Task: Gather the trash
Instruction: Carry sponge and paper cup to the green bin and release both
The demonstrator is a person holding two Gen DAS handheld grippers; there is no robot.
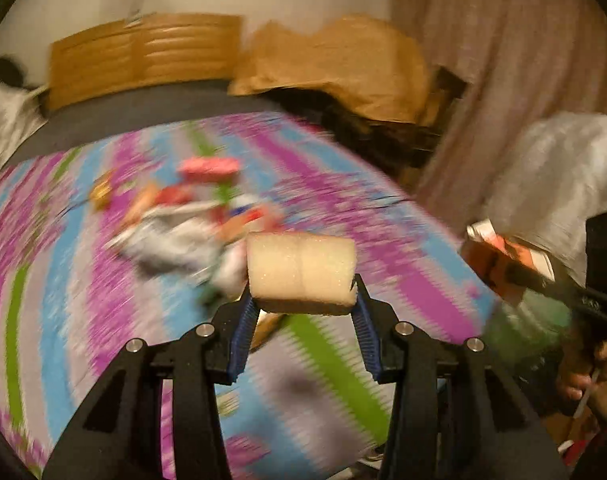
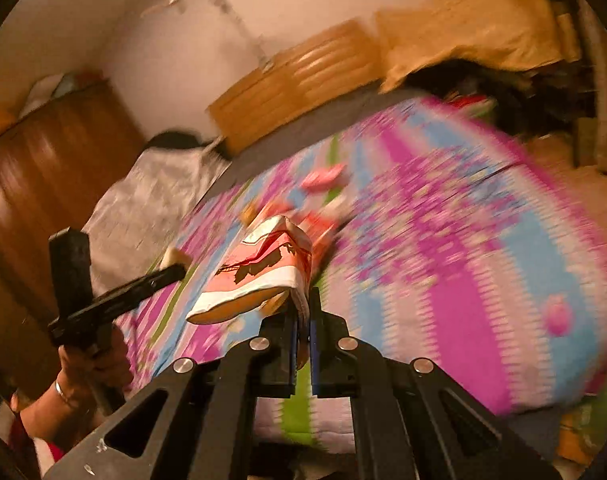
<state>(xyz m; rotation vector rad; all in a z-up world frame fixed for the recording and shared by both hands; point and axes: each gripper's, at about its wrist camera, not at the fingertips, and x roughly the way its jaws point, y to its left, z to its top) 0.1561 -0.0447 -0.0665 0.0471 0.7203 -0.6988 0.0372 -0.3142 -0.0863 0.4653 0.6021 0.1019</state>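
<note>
My left tongs [image 1: 301, 300] clamp a sponge [image 1: 301, 268]; right tongs [image 2: 302, 312] pinched on a flattened carton [image 2: 259, 276], above the bed [image 1: 343, 184].

A bed [image 1: 383, 200] is carrying everything, spread with a cover striped in magenta, sky blue, green and pale grey. A blurred heap of crumpled wrappers [image 1: 175, 232] in white, red and orange is lying on it toward ten o'clock in the left wrist view. A flat pink packet [image 1: 209, 166] is sitting just beyond the heap, and a small gold wrapper [image 1: 100, 192] is lying at its nine o'clock side.
</note>
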